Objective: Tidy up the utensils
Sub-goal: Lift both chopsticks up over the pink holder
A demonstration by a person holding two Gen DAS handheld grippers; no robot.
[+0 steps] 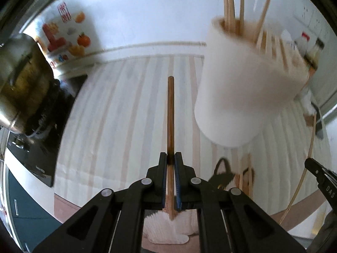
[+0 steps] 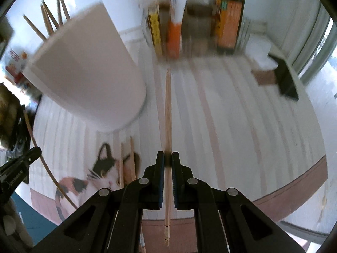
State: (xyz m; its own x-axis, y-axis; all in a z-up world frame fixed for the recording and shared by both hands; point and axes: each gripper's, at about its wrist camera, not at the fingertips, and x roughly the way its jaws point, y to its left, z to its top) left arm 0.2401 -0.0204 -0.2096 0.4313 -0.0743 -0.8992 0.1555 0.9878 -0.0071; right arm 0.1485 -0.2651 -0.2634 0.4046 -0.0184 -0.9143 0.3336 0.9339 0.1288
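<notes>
Risk first: you carry one stick per hand toward same white holder (image 1: 248, 88); narrow mouth already bristles with chopsticks (image 1: 231, 10), so tips may snag them or glance off rim. Both at once could clash, or nudge holder over (it looks light).

Left gripper (image 1: 171, 158): jaws pinched together on dark brown chopstick (image 1: 170, 113), tip pointing ahead over striped mat (image 1: 118, 113).

Right gripper (image 2: 167, 158): jaws clamped on pale chopstick (image 2: 168, 109). More sticks lie on cat picture (image 2: 99, 168) beside holder.
</notes>
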